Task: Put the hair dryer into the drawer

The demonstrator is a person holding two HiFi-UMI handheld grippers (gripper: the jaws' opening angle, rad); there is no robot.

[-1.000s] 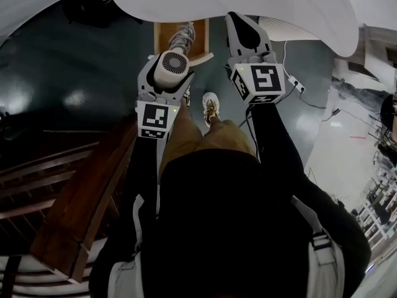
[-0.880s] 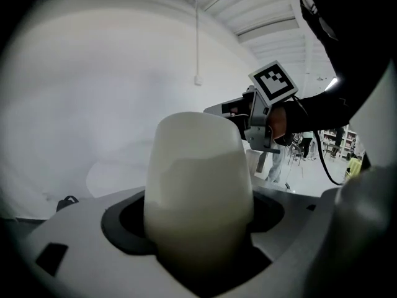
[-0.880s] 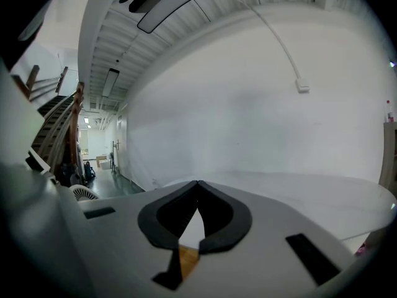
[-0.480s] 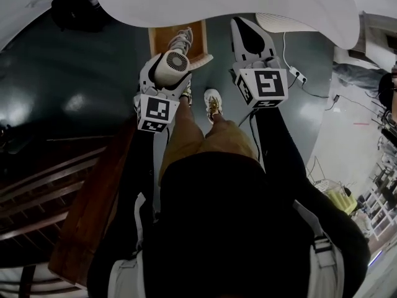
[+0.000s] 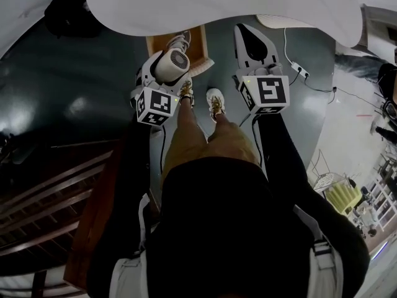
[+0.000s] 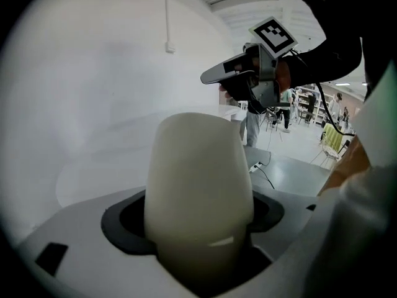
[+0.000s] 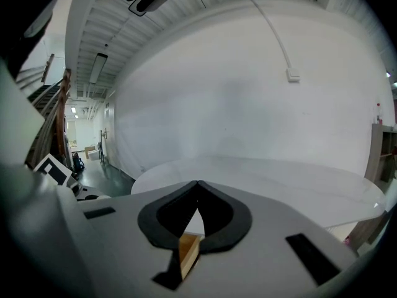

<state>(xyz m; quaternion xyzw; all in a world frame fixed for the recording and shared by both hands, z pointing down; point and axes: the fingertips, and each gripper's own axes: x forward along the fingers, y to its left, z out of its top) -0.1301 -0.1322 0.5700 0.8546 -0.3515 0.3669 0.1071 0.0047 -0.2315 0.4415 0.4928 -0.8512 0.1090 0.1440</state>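
Hair dryer [image 5: 172, 63]: gripped in left claw [image 6: 198, 219], carried above the floor. Right claw [image 7: 197, 184]: closed, empty. Change: both claws now sit nearer the white table [image 5: 217, 5] and the wooden box [image 5: 197, 45] below its edge. Approach under way; stowing not begun.

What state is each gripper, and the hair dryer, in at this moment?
Left gripper: shut on the hair dryer.
Right gripper: shut, nothing between its jaws.
Hair dryer: clamped, held in the air, rear grille facing up.
Wooden drawer: seems open beyond the dryer, though this is hard to confirm.
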